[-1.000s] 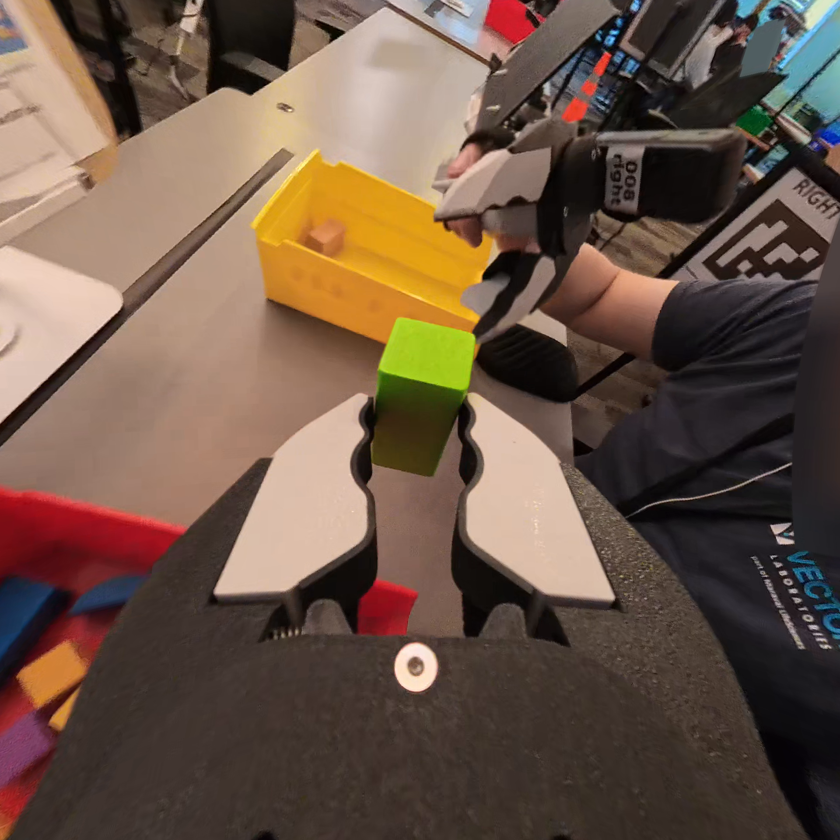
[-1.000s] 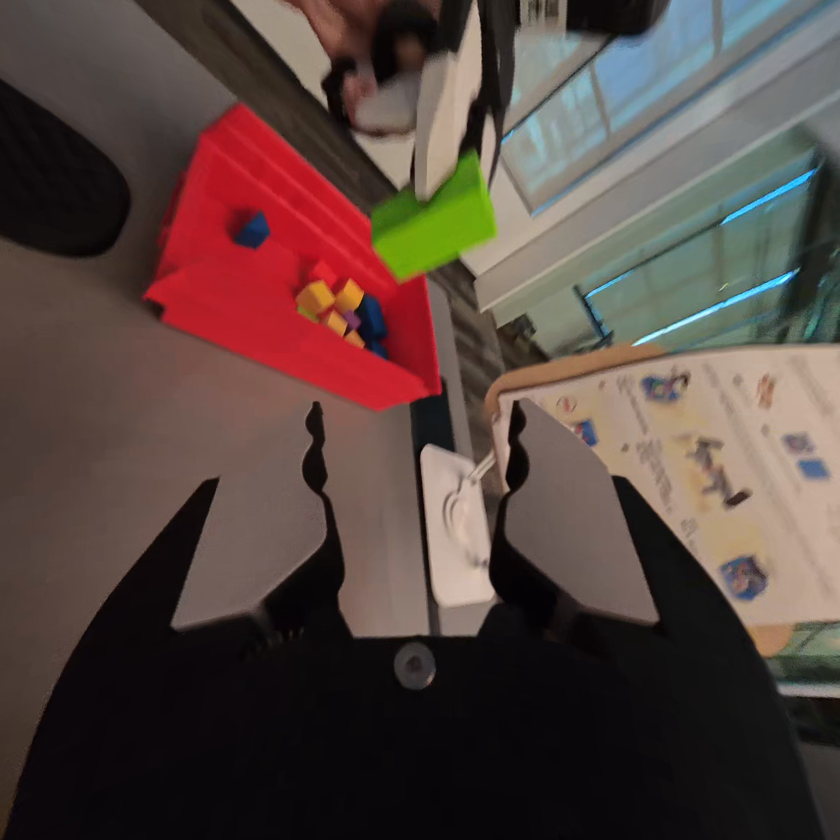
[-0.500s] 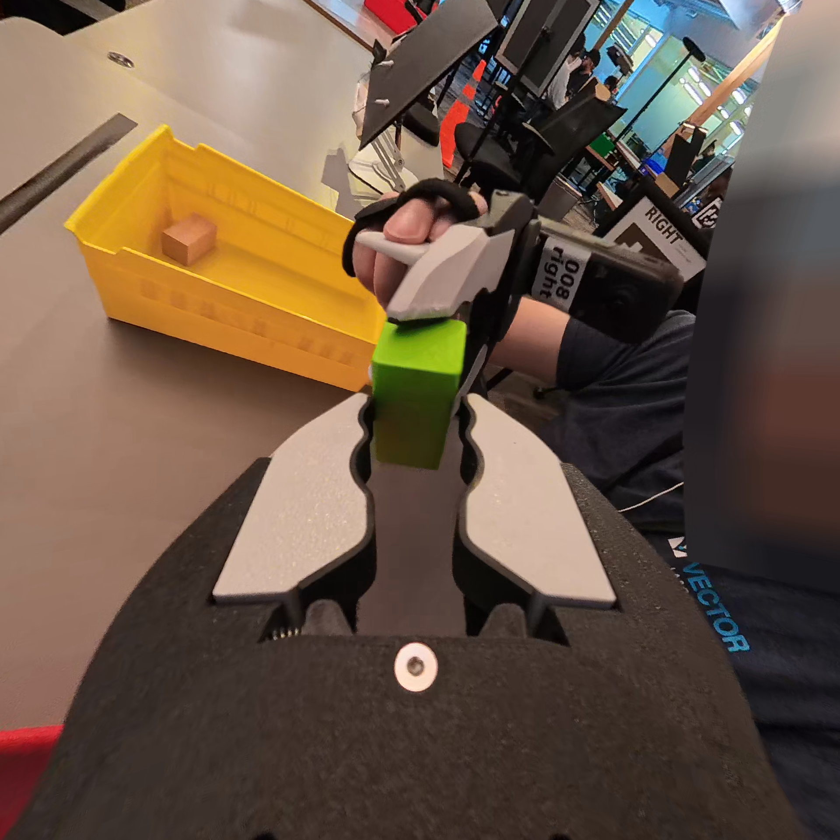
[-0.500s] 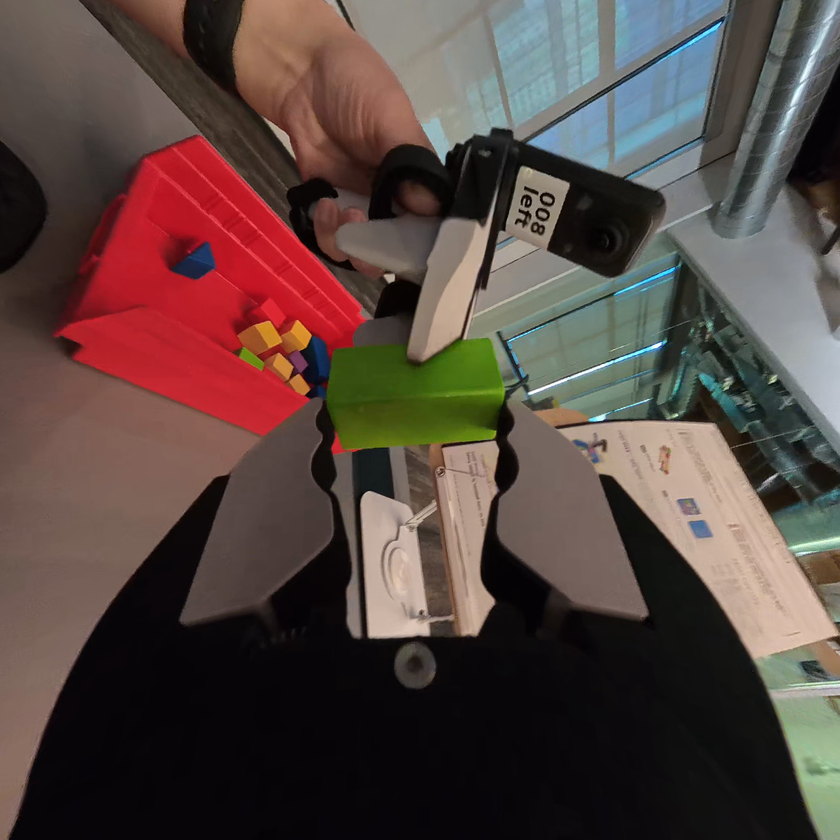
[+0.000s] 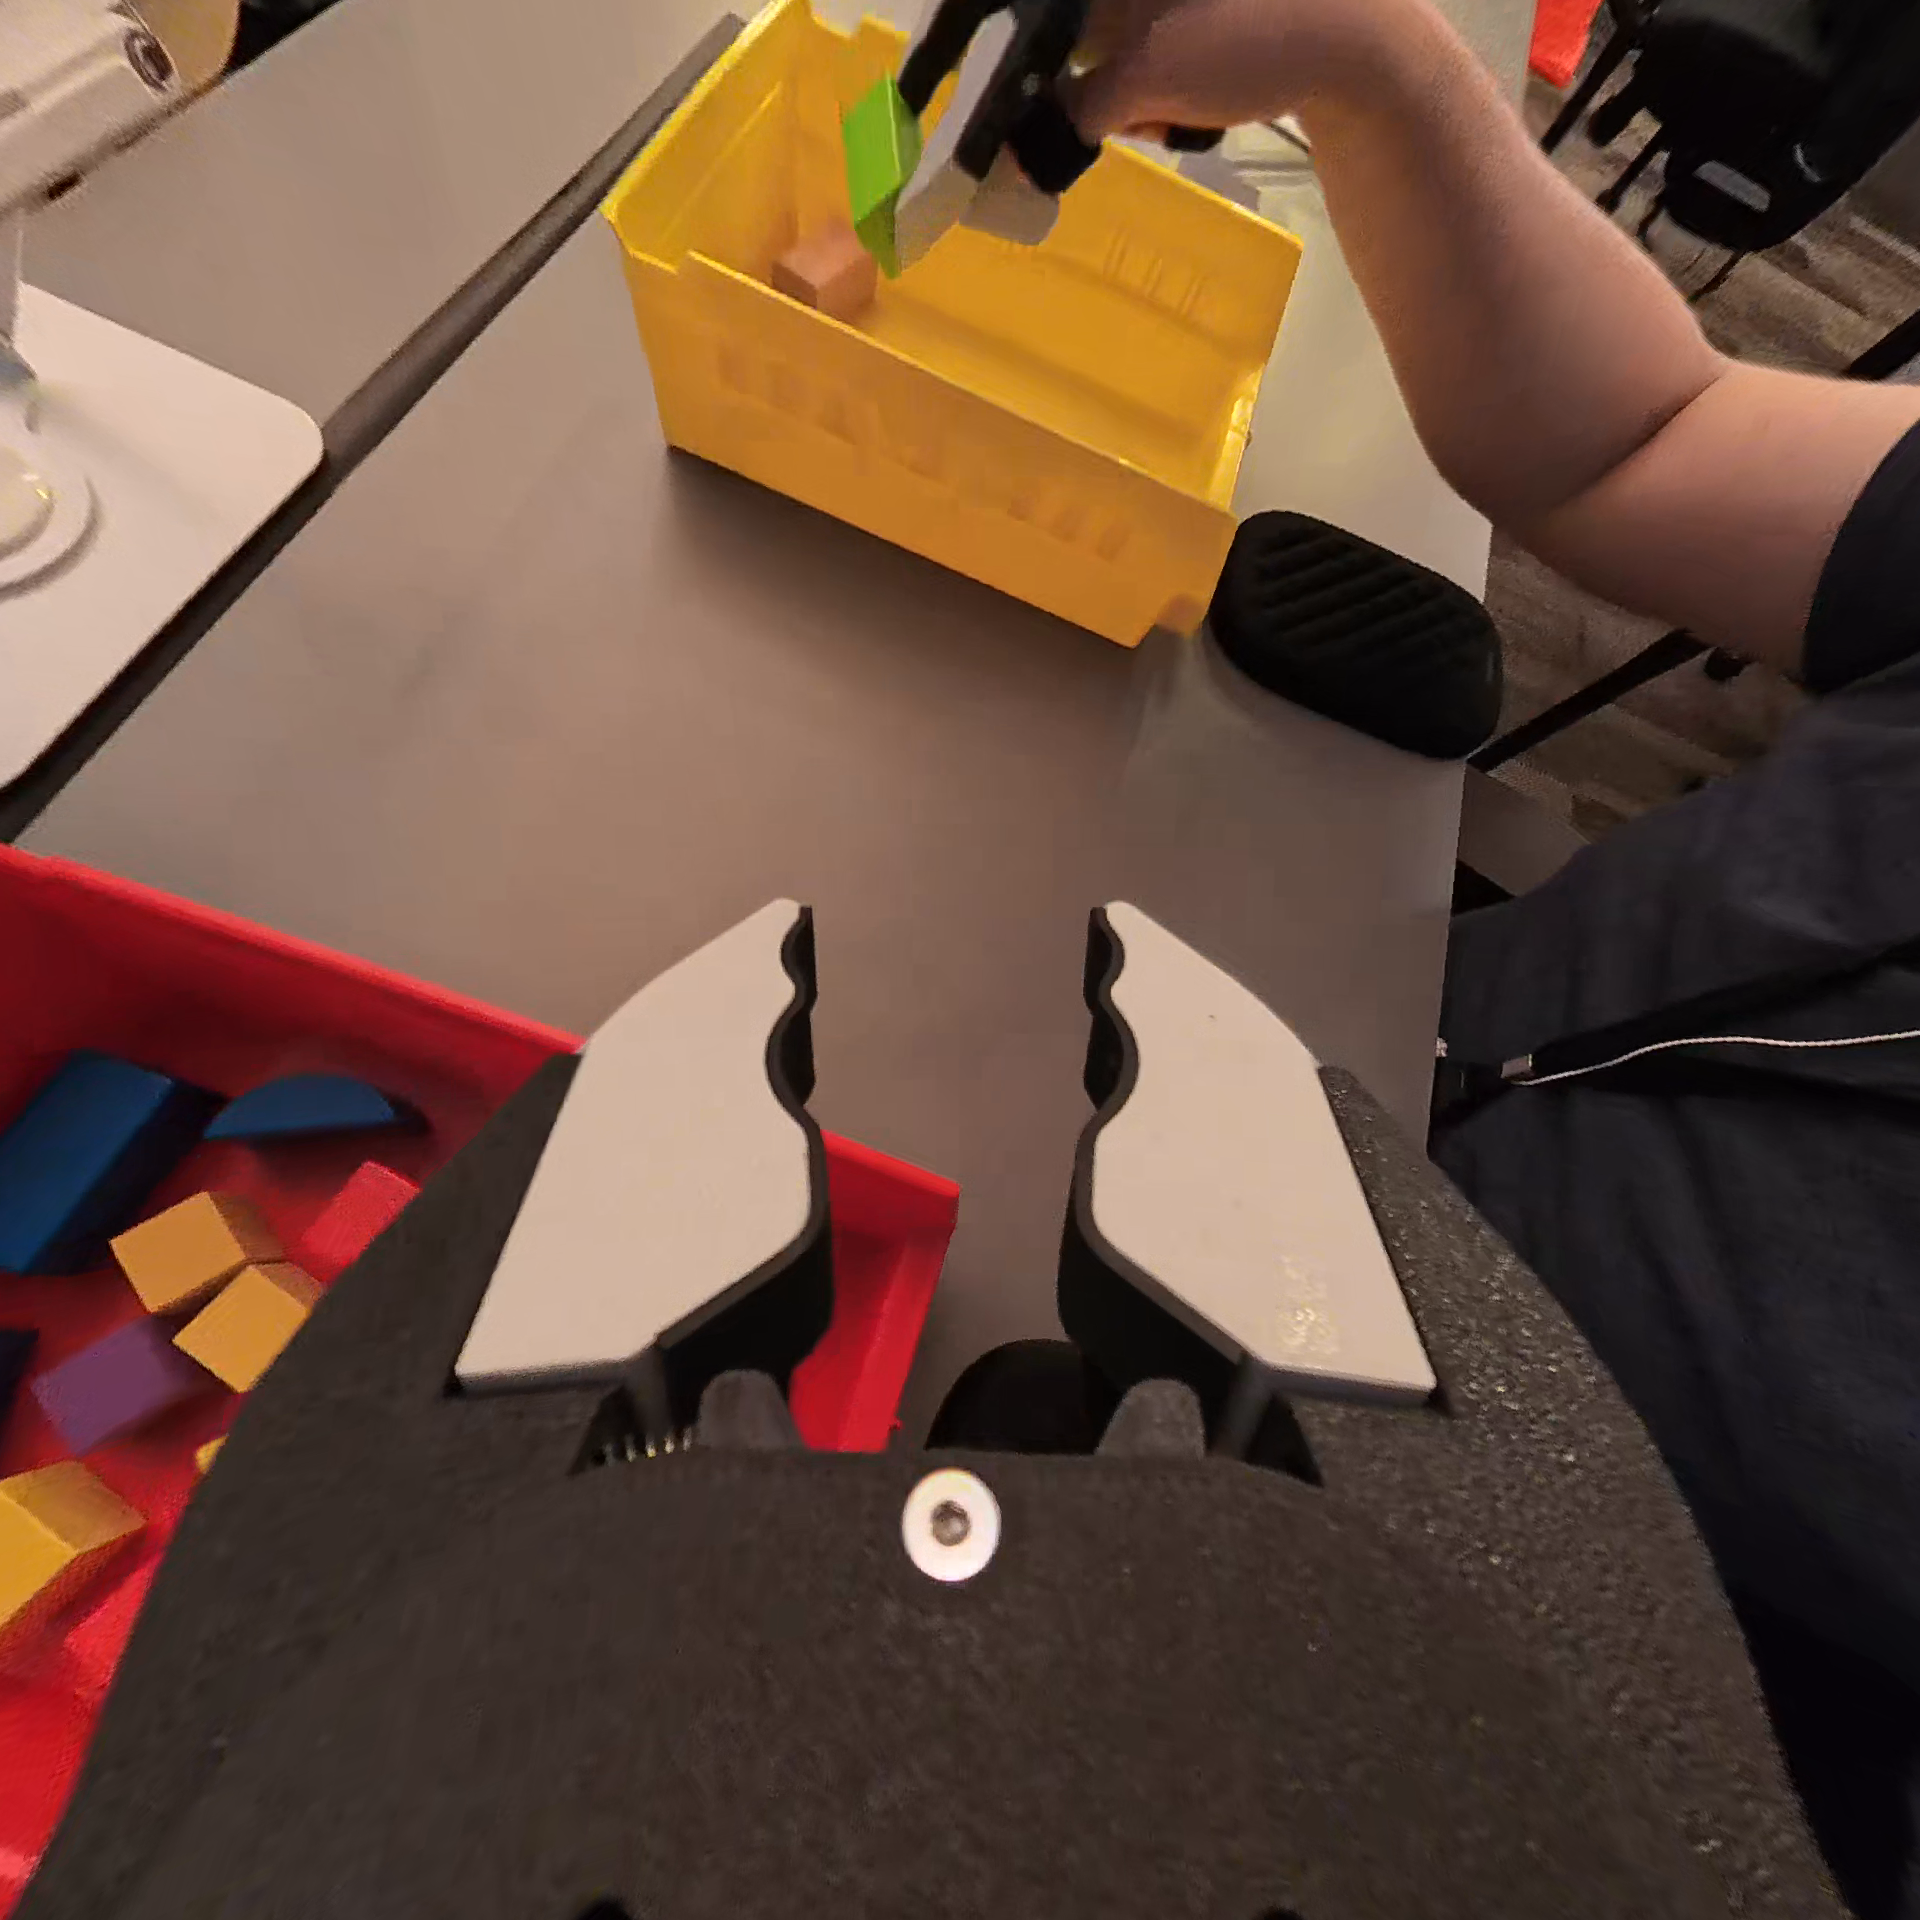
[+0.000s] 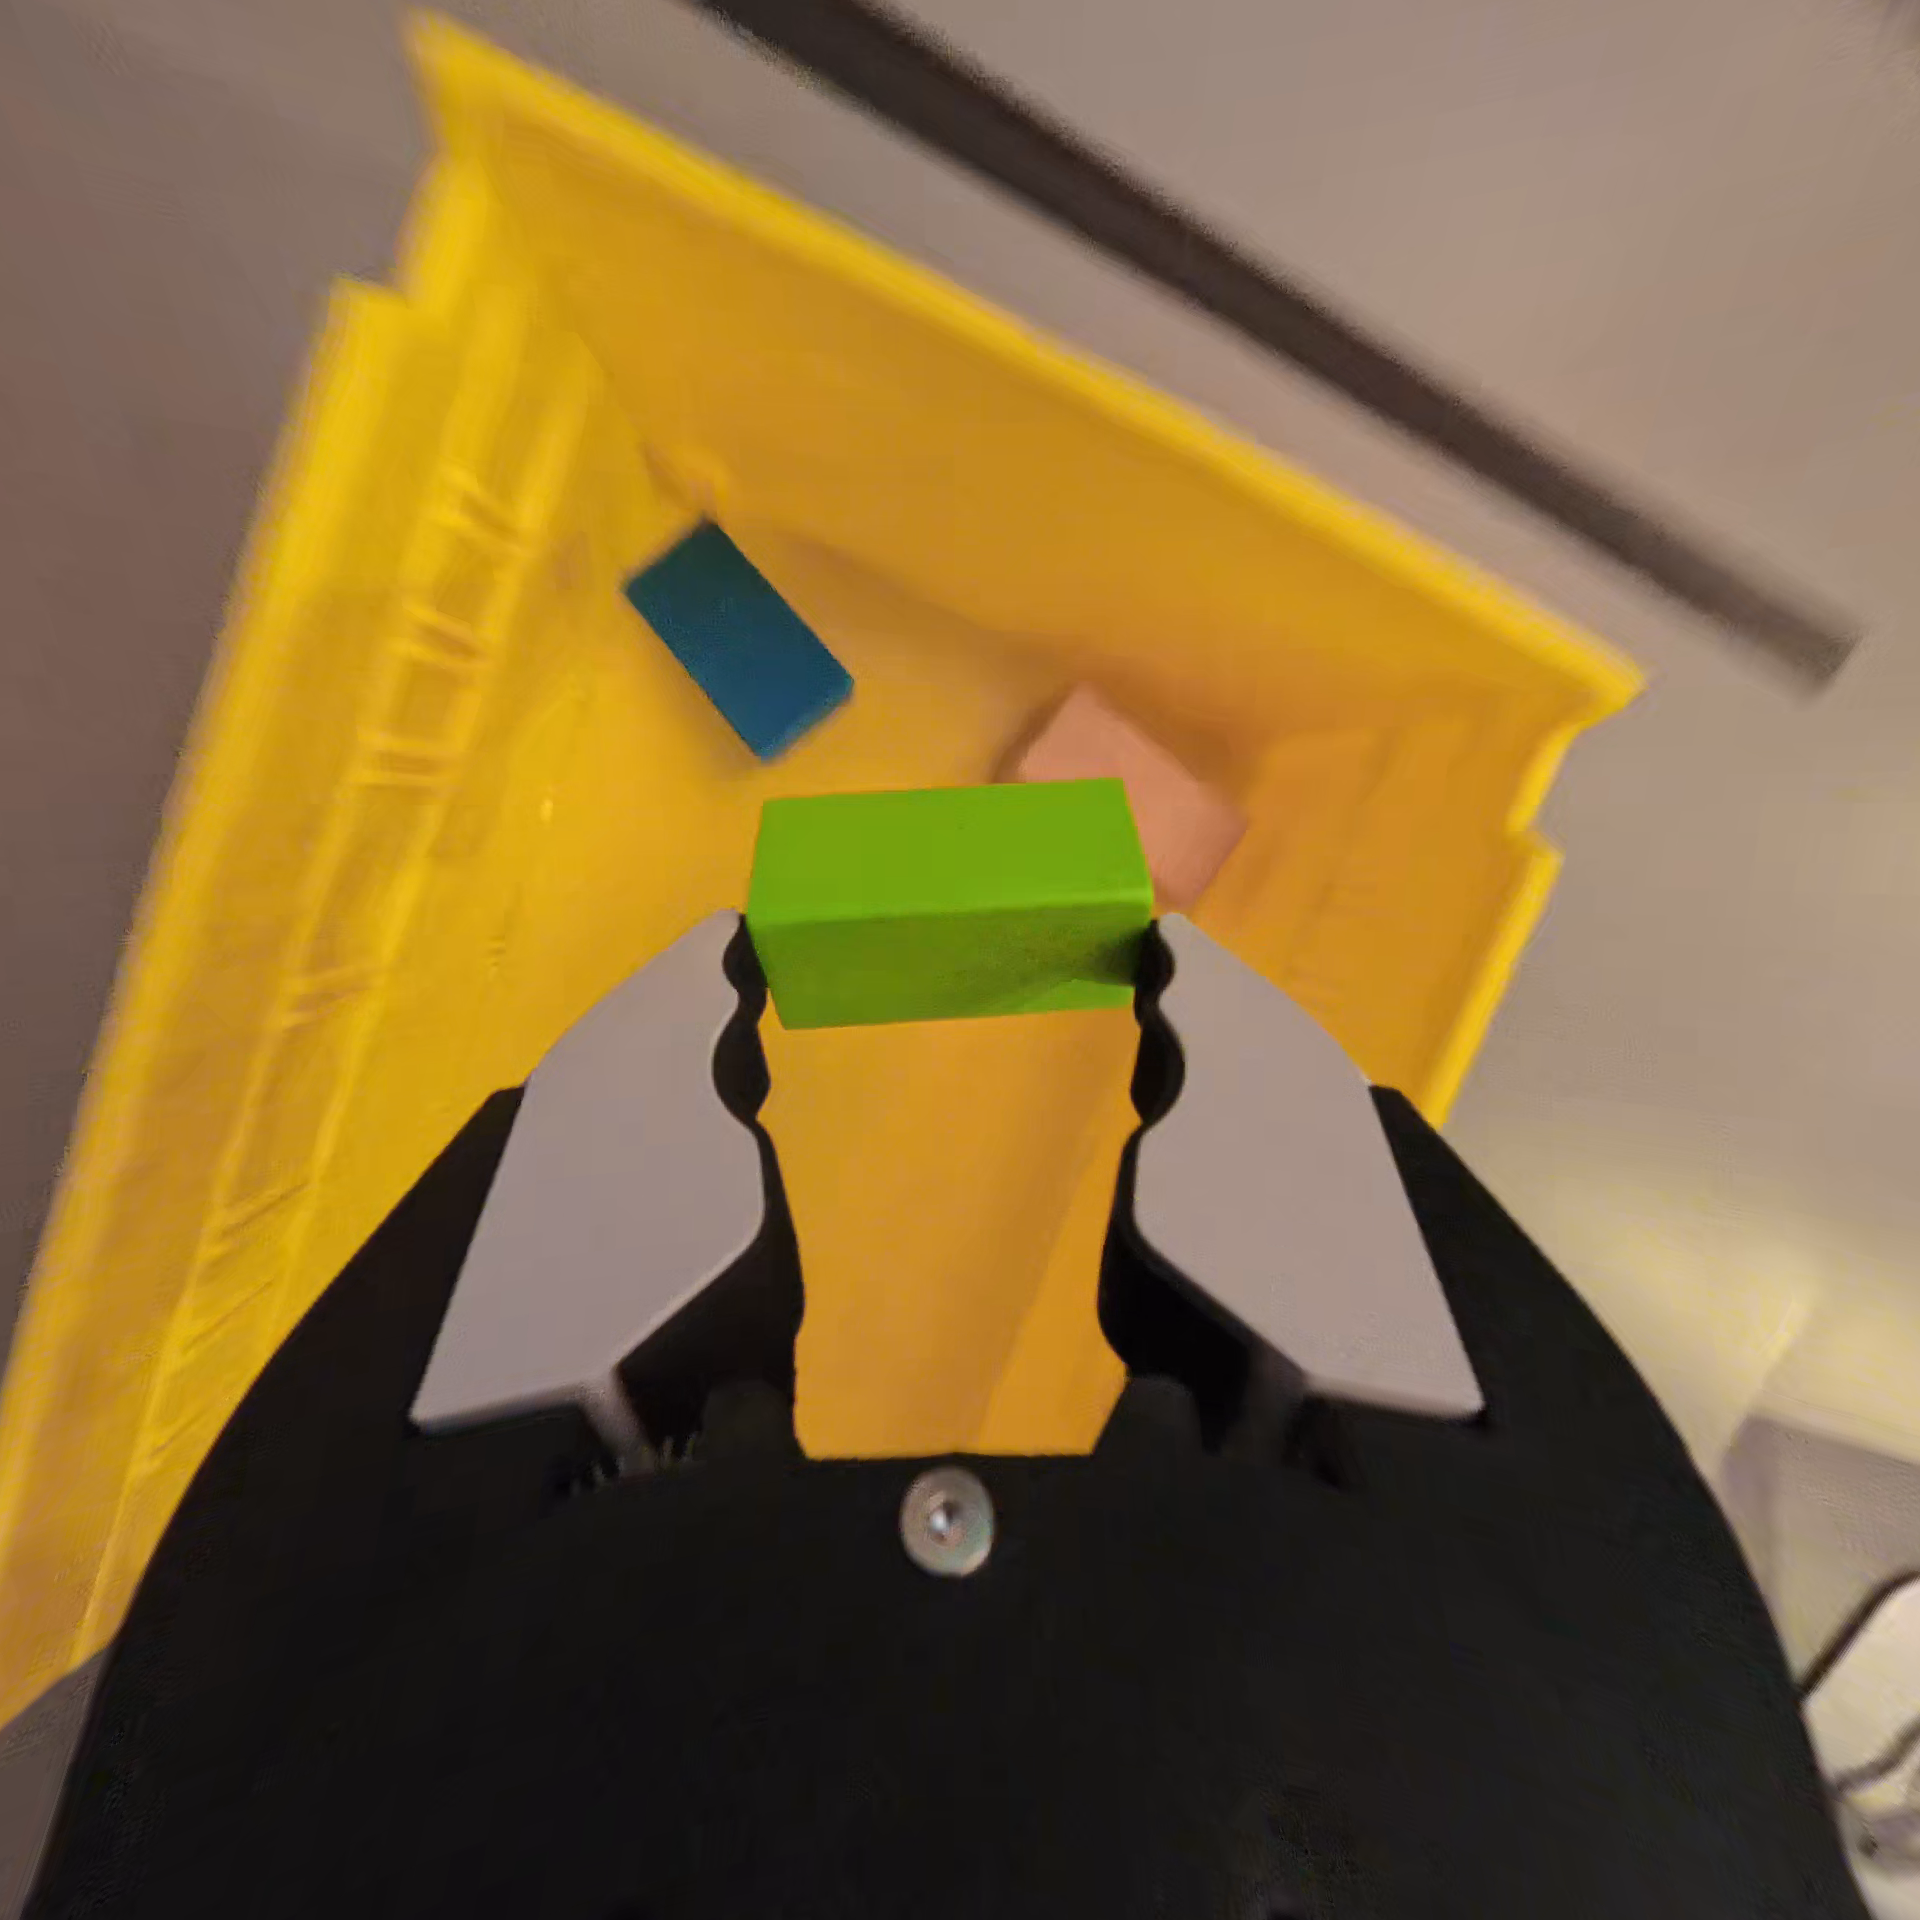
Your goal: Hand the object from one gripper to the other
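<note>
My right gripper (image 6: 948, 940) is shut on a bright green block (image 6: 945, 899), pinched by its ends at the fingertips, and holds it above the inside of the yellow bin (image 6: 312, 831). In the left wrist view the green block (image 5: 878, 171) hangs over the far end of the yellow bin (image 5: 935, 447), held by the right gripper (image 5: 940, 177) in a person's hand. My left gripper (image 5: 945, 940) is open and empty, low over the grey table (image 5: 623, 727) next to the red bin (image 5: 125, 997).
The yellow bin holds a blue block (image 6: 738, 639) and a tan cube (image 6: 1143, 800), also seen from the left (image 5: 826, 275). The red bin holds several coloured blocks (image 5: 208, 1268). A black ribbed pad (image 5: 1351, 629) lies by the table's right edge. A white stand base (image 5: 125, 499) sits left.
The green block has passed from my left gripper to my right. The left gripper opened and drew back toward the red bin. The right gripper carried the block over the yellow bin.
</note>
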`<state>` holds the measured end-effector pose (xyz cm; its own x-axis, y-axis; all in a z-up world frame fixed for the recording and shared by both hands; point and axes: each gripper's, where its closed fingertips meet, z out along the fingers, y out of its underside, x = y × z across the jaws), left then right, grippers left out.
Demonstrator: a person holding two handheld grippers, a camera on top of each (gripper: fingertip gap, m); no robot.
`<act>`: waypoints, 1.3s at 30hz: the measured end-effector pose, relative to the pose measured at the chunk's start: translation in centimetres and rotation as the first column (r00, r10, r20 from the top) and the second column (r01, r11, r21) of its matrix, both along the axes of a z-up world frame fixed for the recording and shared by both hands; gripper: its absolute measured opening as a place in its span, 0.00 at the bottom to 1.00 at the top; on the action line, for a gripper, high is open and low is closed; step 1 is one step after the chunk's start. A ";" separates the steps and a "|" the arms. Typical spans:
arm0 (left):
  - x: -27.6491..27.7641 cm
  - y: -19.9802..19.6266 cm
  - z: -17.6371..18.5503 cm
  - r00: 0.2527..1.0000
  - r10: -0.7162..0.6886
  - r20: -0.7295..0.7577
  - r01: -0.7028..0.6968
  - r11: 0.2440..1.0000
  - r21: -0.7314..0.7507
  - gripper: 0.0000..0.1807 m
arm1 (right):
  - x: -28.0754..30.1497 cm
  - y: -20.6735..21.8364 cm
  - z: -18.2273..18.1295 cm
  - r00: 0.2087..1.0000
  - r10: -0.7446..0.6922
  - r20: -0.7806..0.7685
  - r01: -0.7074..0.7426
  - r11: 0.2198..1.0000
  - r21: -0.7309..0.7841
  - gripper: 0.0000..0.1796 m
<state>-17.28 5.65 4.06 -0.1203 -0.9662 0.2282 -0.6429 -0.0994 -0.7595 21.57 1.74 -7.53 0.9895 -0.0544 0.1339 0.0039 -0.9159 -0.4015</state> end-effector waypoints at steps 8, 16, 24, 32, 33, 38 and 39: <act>-0.6 -0.4 -0.6 0.996 0.029 -0.083 -0.023 0.997 0.075 0.27 | 3.3 -1.9 -7.2 0.977 -0.212 -0.002 0.205 0.949 -0.240 0.39; -3.8 6.1 -3.7 0.932 0.272 -0.241 -0.216 0.948 0.232 0.25 | 4.2 -1.4 -7.3 0.964 -0.266 0.007 0.258 0.930 -0.263 0.39; -5.4 9.8 -11.3 0.884 0.222 -0.412 -0.082 0.941 0.329 0.23 | 3.9 -1.1 -7.5 0.979 -0.202 0.003 0.195 0.938 -0.287 0.38; -4.2 11.4 -16.0 0.881 0.022 -0.473 0.253 0.823 0.509 0.24 | 2.3 -0.7 -2.7 0.995 -0.084 0.045 0.089 0.986 -0.140 0.42; -3.9 11.1 -16.3 0.879 -0.003 -0.476 0.265 0.834 0.484 0.24 | 2.0 -0.7 -2.1 0.997 -0.073 0.036 0.077 0.989 -0.123 0.42; -3.2 10.7 -17.6 0.878 -0.042 -0.476 0.289 0.840 0.460 0.26 | 1.0 -1.1 -0.8 0.999 -0.033 0.003 0.033 0.996 -0.088 0.42; -3.3 10.6 -18.0 0.875 -0.042 -0.483 0.293 0.839 0.458 0.27 | 1.0 -1.2 -0.8 1.000 -0.029 0.004 0.029 0.996 -0.090 0.41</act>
<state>-20.57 16.27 -13.89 -0.3005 -0.9295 -0.2137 -0.8845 0.3554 -0.3021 22.56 0.51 -8.30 0.9873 -0.0707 0.1422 -0.0221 -0.9480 -0.3175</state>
